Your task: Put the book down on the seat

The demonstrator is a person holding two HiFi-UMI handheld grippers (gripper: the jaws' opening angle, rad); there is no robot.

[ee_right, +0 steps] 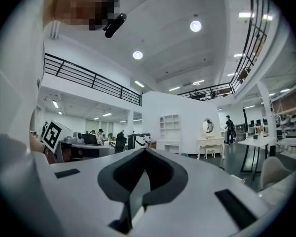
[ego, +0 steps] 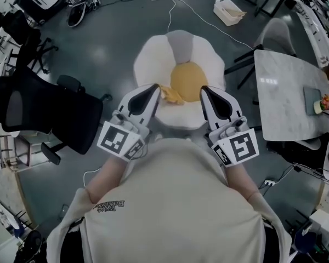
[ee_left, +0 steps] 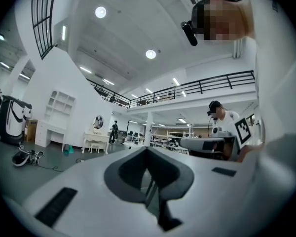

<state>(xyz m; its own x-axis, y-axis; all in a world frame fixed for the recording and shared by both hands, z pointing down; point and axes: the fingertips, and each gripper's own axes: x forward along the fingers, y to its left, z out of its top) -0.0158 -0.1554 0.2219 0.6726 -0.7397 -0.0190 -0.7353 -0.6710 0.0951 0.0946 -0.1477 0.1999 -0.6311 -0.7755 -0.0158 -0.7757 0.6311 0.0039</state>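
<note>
White, petal-edged floor seat with yellow centre (ego: 153,59): ahead of both grippers.
Left gripper (ego: 153,87), right gripper (ego: 205,90): held side by side before the chest, pointing forward, jaws clenched, empty.
Small yellow item (ego: 171,94), perhaps the book: lying on the seat, just beyond the left gripper's tip.

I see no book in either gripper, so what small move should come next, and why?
Probably open the jaws and look for the book: left gripper and right gripper are both shut and empty above the seat, where no book clearly shows.
</note>
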